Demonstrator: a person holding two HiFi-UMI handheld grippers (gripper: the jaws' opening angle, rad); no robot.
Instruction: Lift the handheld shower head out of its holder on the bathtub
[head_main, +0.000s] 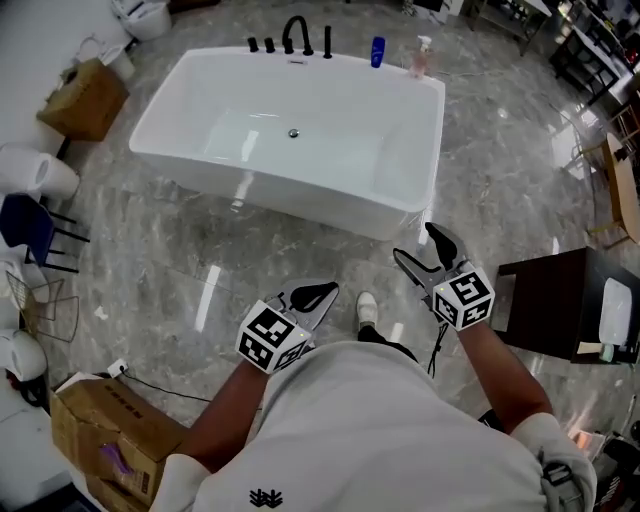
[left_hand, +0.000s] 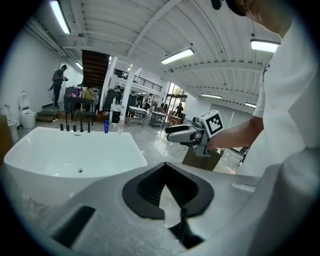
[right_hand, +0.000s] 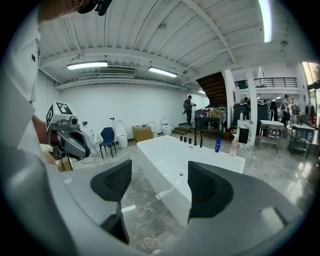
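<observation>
**Left tongs** (head_main: 318, 297): jaws shut tip to tip, nothing betw. them; lower centre of head view, over the grey marble floor (head_main: 180, 270).

**Right tongs** (head_main: 425, 252): jaws wide apart, holding nothing; just right of centre, tips aimed twd. the white bathtub (head_main: 300, 200), near its front right corner but not touching.

**Bathtub:** spans upper centre, drain (head_main: 293, 133) in basin.

**Handheld shower head** (head_main: 327, 42): upright in its holder on the tub's far rim, top centre, at right end of a row of black fittings, next to the curved spout (head_main: 295, 33); well apart from both tongs.

**Same rim, further right:** blue bottle (head_main: 377, 50), then pink pump bottle (head_main: 420, 57).

**Surroundings:** dark cabinet (head_main: 545, 300) at right edge; cardboard box (head_main: 85, 100) upper left.
</observation>
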